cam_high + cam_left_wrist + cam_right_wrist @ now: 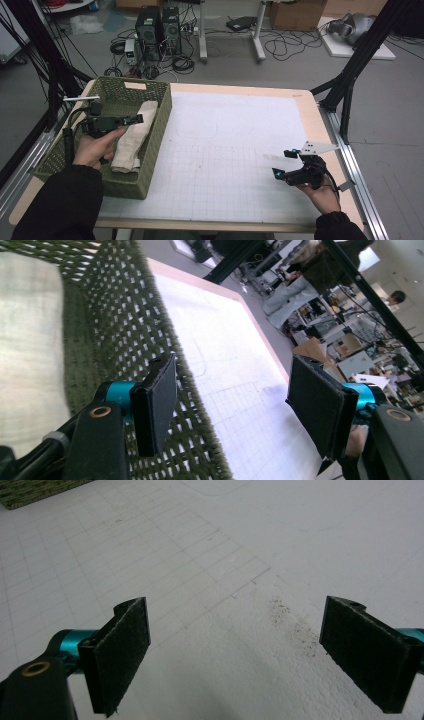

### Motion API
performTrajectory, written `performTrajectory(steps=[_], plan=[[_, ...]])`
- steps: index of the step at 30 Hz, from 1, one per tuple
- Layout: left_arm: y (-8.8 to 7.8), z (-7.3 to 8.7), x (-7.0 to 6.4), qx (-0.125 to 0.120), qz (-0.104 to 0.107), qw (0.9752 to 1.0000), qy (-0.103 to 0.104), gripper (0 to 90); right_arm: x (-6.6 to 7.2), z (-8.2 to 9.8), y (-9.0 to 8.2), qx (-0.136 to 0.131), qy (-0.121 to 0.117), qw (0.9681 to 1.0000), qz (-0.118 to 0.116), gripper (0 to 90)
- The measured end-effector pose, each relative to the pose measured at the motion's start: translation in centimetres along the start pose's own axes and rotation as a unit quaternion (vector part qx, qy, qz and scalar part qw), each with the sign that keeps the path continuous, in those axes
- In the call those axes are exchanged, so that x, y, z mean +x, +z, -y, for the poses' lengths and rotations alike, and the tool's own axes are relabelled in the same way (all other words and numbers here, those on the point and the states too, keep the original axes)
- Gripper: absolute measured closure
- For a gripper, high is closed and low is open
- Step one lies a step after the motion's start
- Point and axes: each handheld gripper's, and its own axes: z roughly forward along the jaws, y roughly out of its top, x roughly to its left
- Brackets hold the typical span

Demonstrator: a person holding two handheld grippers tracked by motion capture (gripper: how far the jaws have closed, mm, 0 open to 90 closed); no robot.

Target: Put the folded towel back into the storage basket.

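A green woven basket [161,116] stands on the left part of the table, and a folded cream cloth [132,137] lies in it. My left gripper [134,120] hovers over the basket, above the cloth, jaws apart and empty. In the left gripper view the left gripper [235,405] is open. The basket's mesh wall [115,315] runs between the pads, with the cloth [25,340] to the left. My right gripper [283,163] stands open low over the white grid mat [225,140] at the right. In its own view the right gripper [245,645] holds nothing over the mat [200,555].
The wooden table edge [312,115] borders the mat, with a metal rail [357,170] along the right side. A corner of the basket [30,492] lies far off in the right gripper view. Black frame legs [350,75], computers [159,27] and cables stand on the floor behind.
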Motion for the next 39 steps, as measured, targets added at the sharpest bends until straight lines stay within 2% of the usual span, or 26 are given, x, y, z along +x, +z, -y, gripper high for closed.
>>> performTrajectory(steps=[6,7,14,24,39], plan=[[0.2,0.2,-0.9,-0.016,0.015,0.9997,-0.005,36.0,0.0,-0.1,-0.1,-0.003,-0.001,1.0000,0.002,11.8],[0.2,0.2,-1.1,-0.016,0.006,0.9999,0.000,36.1,-0.1,-0.1,-0.1,-0.003,-0.001,1.0000,0.001,11.8],[1.3,0.5,-3.0,-0.020,0.004,0.9996,0.019,35.9,-0.1,-0.1,-0.1,-0.004,-0.003,1.0000,0.002,11.8],[3.1,1.0,-4.6,-0.018,0.009,0.9993,0.030,34.9,-0.1,-0.2,-0.1,-0.004,-0.005,1.0000,0.001,11.8],[5.7,2.2,-6.7,-0.018,-0.005,0.9990,0.040,33.2,-0.2,-0.3,-0.1,-0.008,-0.004,1.0000,0.000,11.8]])
